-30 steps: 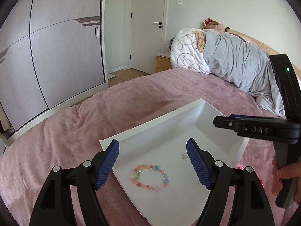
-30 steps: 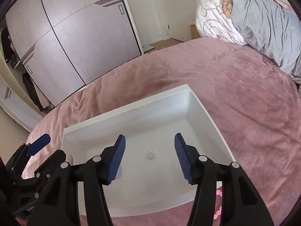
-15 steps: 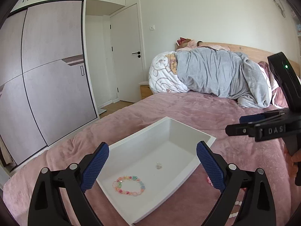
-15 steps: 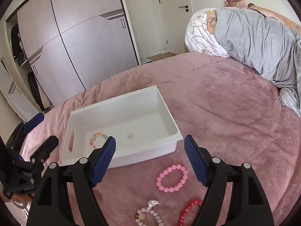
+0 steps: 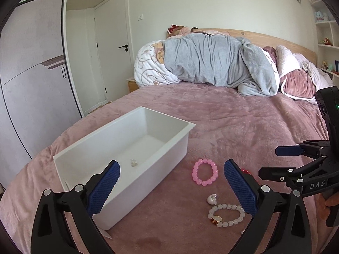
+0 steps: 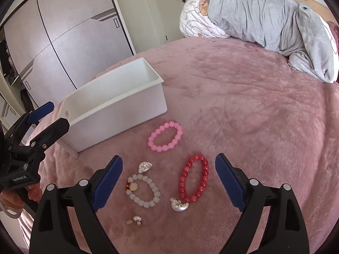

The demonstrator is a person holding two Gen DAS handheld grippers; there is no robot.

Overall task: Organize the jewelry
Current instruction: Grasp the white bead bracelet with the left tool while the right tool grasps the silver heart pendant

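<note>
The right gripper (image 6: 168, 182) and the left gripper (image 5: 171, 187) both gape wide, holding nothing. The red bracelet (image 6: 193, 178) lies on the pink blanket (image 6: 243, 105), near the white box (image 6: 118, 97). It looks light, bendy and slippery, so pinching one side across the beads should work best.

pink bracelet (image 6: 165, 136), red bracelet (image 6: 194, 179), white bin (image 6: 118, 105), open-jawed right gripper (image 6: 168, 182)

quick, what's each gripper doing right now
Left gripper: open, holding nothing.
Right gripper: open, holding nothing, above the red bracelet.
</note>
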